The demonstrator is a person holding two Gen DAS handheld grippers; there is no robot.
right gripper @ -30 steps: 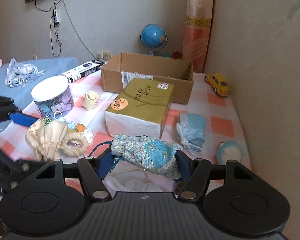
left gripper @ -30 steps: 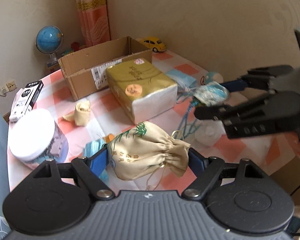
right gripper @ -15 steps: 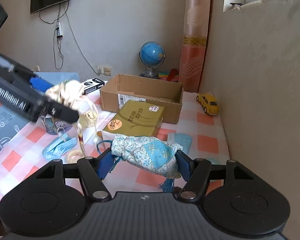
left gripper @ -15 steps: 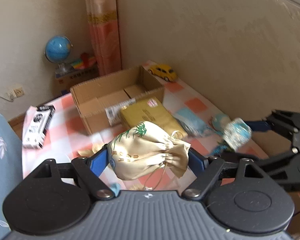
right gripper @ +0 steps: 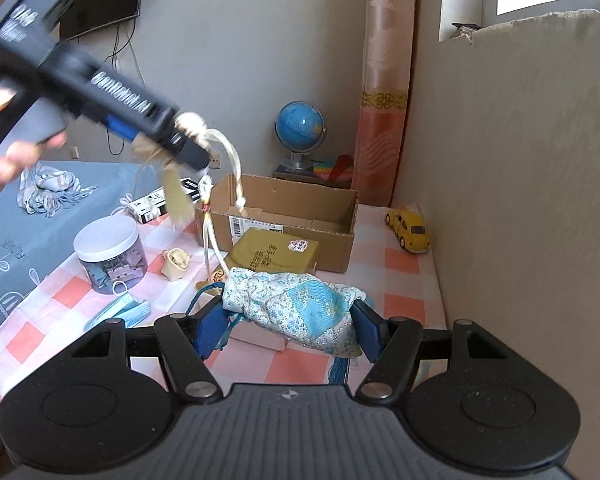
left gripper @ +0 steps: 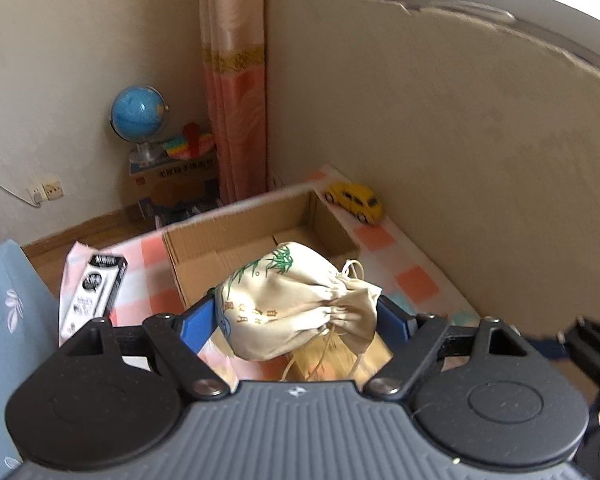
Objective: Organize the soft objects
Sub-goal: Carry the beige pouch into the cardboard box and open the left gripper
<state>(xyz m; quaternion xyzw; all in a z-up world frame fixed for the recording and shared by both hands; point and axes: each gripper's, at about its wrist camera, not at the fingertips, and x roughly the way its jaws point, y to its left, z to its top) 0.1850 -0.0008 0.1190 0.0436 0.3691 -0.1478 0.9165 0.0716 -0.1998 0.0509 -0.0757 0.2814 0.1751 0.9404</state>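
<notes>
Left gripper (left gripper: pixel 298 312) clamps a cream drawstring pouch (left gripper: pixel 296 304) between its blue pads, held in the air over the open cardboard box (left gripper: pixel 236 248). Right gripper (right gripper: pixel 288 322) pinches a blue patterned pouch (right gripper: pixel 296 308) above the checked tablecloth (right gripper: pixel 396 272).

Only the right wrist view shows the gold tissue pack (right gripper: pixel 272 254), white-lidded jar (right gripper: pixel 108 252), blue face mask (right gripper: pixel 120 312), the grey-blue bed cover (right gripper: pixel 8 240), wall TV (right gripper: pixel 100 12) and the person's hand (right gripper: pixel 12 156). The left view alone looks down into the box.

Both show the yellow toy car (right gripper: pixel 408 230), globe (right gripper: pixel 300 128), pink curtain (right gripper: pixel 384 80) and beige wall beside the table.
</notes>
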